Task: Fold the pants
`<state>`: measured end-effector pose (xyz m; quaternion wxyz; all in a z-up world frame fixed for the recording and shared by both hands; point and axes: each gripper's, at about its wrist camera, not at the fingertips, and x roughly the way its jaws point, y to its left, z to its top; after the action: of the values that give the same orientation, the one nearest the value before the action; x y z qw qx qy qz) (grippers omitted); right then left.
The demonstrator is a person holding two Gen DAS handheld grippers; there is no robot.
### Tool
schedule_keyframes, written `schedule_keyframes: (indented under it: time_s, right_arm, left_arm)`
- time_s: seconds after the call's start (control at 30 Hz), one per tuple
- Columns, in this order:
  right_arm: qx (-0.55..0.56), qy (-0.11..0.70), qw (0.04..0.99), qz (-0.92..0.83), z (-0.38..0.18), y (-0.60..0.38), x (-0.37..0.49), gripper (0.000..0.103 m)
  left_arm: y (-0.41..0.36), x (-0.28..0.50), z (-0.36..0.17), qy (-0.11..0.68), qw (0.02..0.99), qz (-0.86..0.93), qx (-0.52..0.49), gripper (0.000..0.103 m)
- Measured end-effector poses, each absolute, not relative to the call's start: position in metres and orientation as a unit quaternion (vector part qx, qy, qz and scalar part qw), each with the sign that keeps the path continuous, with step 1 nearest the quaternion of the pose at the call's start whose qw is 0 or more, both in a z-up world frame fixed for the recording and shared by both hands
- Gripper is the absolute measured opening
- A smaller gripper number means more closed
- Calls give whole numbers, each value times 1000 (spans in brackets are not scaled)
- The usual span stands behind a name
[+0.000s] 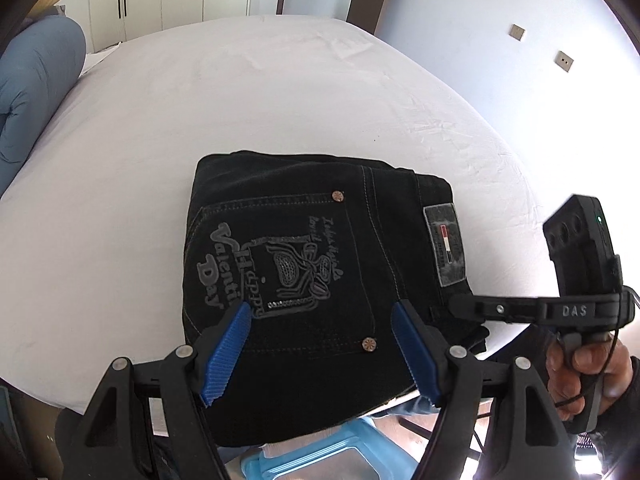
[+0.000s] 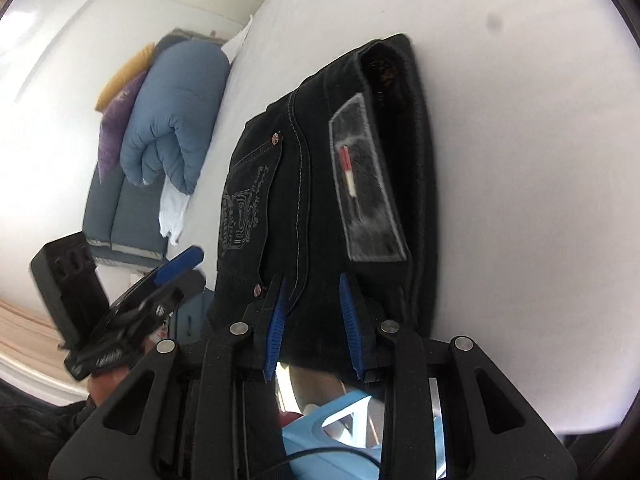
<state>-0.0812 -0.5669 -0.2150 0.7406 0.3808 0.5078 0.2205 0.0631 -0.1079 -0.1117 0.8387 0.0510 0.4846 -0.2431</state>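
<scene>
Pants (image 1: pixel 320 280), black denim, lie folded into a compact stack at lower centre of the left wrist view, on the near edge of the white bed (image 1: pixel 280 100), pocket embroidery and waistband patch (image 1: pixel 444 246) uppermost. Left gripper (image 1: pixel 320 356) hovers with jaws wide apart and empty. Right gripper (image 2: pixel 314 324), jaws partly apart, straddles the stack's near edge; whether the pads pinch cloth cannot be told. Judged nearly finished: square the edges, press flat, and release without dragging layers.
</scene>
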Motion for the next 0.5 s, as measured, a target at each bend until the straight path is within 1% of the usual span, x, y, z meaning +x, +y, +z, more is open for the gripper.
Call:
schedule_keyframes:
  time_s: [0.13,0.2,0.27,0.37,0.43,0.5]
  right_arm:
    - [376,514,742,209,-217,-574,-100,26]
    - [367,516,747,204,-215,-571,-103,26]
    - [359,519,750,199,-213,-570,-105,26]
    - [351,521,753,197,-210,-564,-104,26]
    - [355,520,751,196,-211,-562,-106,26]
    - [358,521,750,193,-211,-558,-103,26]
  left_arm:
    - [-117,93,-114,474,844,-241,69,75]
    - [-120,115,-124,483,839,-239,67,71]
    - [-120,137,-135,495,835,-234,57,62]
    - [-120,166,-155,513,825,-234,46,56]
    - [-126,167,-167,515,822,-232,77,52]
    - [-129,152,-169,498,830,-232,98,50]
